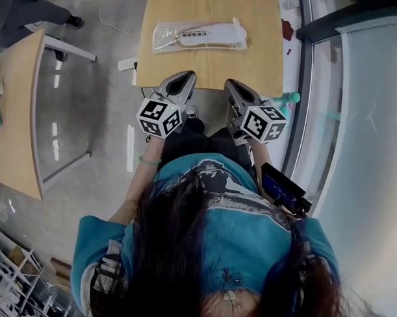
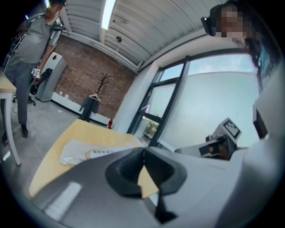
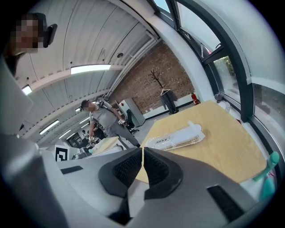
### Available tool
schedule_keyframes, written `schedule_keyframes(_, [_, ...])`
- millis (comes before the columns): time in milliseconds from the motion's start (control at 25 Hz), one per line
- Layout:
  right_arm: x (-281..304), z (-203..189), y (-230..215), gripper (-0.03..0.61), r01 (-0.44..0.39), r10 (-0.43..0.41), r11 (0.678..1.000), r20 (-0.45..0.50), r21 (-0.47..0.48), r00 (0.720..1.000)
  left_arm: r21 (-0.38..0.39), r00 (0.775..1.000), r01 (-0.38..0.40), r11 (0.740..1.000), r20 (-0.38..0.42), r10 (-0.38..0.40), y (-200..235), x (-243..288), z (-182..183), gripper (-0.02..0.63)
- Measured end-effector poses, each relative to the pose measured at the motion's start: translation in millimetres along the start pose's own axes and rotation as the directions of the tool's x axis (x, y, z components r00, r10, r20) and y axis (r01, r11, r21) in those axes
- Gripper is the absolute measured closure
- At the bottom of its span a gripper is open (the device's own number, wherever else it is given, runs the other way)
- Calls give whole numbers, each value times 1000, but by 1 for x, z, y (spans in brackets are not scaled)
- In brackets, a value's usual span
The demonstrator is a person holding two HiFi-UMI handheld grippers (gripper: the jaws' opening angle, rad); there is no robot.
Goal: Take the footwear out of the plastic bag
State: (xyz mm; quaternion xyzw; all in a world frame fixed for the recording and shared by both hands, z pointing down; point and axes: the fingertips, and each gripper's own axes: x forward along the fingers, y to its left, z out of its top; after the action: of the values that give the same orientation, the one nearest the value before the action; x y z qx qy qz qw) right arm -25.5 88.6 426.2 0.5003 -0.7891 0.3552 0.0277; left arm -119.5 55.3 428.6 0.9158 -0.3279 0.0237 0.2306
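Observation:
A clear plastic bag [image 1: 199, 36] with a pale flat piece of footwear [image 1: 214, 34] inside lies across the far part of the wooden table [image 1: 247, 62]. It shows also as the bag [image 2: 91, 150] in the left gripper view and the bag [image 3: 177, 137] in the right gripper view. My left gripper [image 1: 186, 77] is shut and empty at the table's near edge, well short of the bag. My right gripper [image 1: 233, 85] is shut and empty beside it, at the same edge. Jaw tips meet in both gripper views: left gripper [image 2: 143, 153], right gripper [image 3: 142, 151].
A second wooden table [image 1: 15, 109] stands at the left. A glass wall with a dark frame [image 1: 306, 86] runs along the right. A teal object [image 1: 289, 98] sits at the table's near right corner. A person [image 3: 104, 120] stands in the background.

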Motion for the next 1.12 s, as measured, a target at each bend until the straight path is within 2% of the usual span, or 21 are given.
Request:
schedule_keyframes(160, [7,-3,2,565,4,-3,1000,-42,19,999,-43,1000,-7,999,-18,6,10,-5,-3,611])
schedule_keyframes(360, [31,13,-35,565,1,1,999,-56,48,998,-87,999,-25,996,-51,21,35,32,-16,611])
schedule_keyframes(520, [34,22,-42,565,12,-10,999,-53,34,999,-109,998,-42,993,-56,36,42,26,-16,611])
schedule_keyframes(640, [39,38,-72,563,32,-29,998,-51,47,998,-113,996,-53,992,-71,46,47,41,-14,611])
schedule_keyframes(760, [49,59,-113,563,50,-46,997,-64,60,997,-157,994,-59,986,-99,43,52,72,-20,607])
schedule_keyframes(880, [60,77,-147,563,67,-62,996,-85,51,994,-248,992,-68,966,-122,39,58,101,-31,588])
schedule_keyframes(1040, [77,93,-195,563,81,-79,997,-136,13,988,-418,990,-67,906,-142,8,59,139,-46,531])
schedule_keyframes(1120, [88,97,-216,561,67,-67,998,-172,-2,983,-461,989,-87,883,-147,21,63,153,-53,521])
